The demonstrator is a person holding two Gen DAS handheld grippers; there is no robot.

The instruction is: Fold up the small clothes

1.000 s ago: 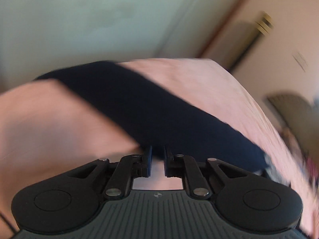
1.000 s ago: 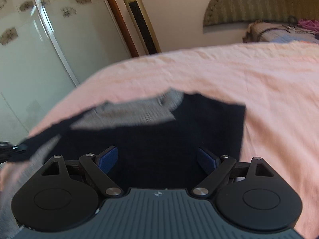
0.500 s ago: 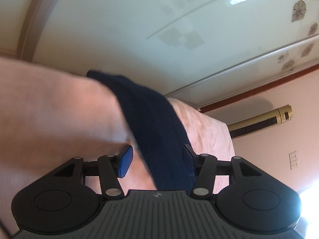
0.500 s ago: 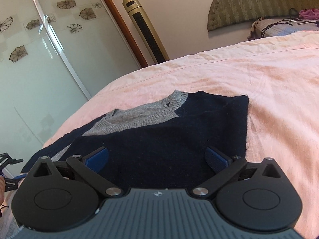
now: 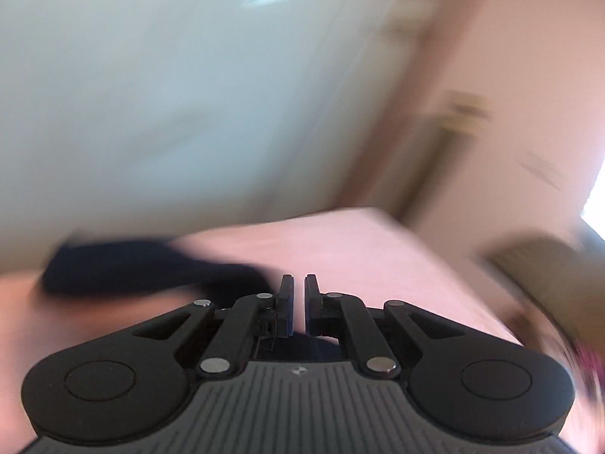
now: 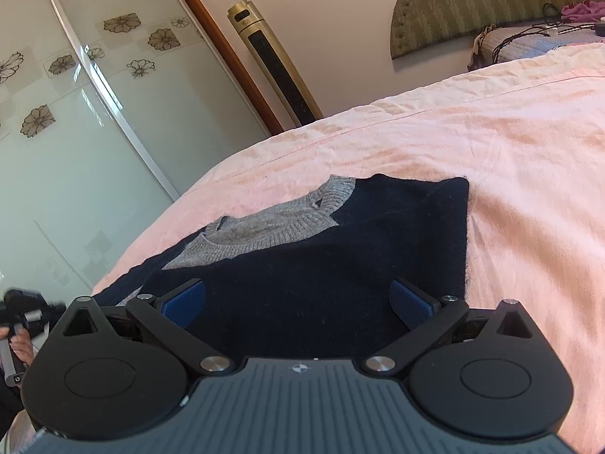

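A navy sweater (image 6: pixel 340 265) with a grey neckline panel (image 6: pixel 272 227) lies on the pink bedsheet (image 6: pixel 510 159), its right side folded in. My right gripper (image 6: pixel 298 299) hovers over its lower part, jaws wide open and empty. In the blurred left wrist view my left gripper (image 5: pixel 298 302) has its jaws nearly together, and dark navy fabric shows under them. The navy sleeve (image 5: pixel 132 268) stretches off to the left over the sheet. The left gripper (image 6: pixel 26 314) also shows at the far left of the right wrist view.
A glass sliding wardrobe door with flower prints (image 6: pixel 75 113) stands left of the bed. A gold tower fan (image 6: pixel 276 68) stands by the wall. An upholstered headboard (image 6: pixel 472 3) and a bundle of clothes and cables (image 6: pixel 540 34) sit at the far right.
My left gripper was open astride the sleeve half a second ago; now its jaws have closed and the view has swung fast. My right gripper has drawn back a little, still open.
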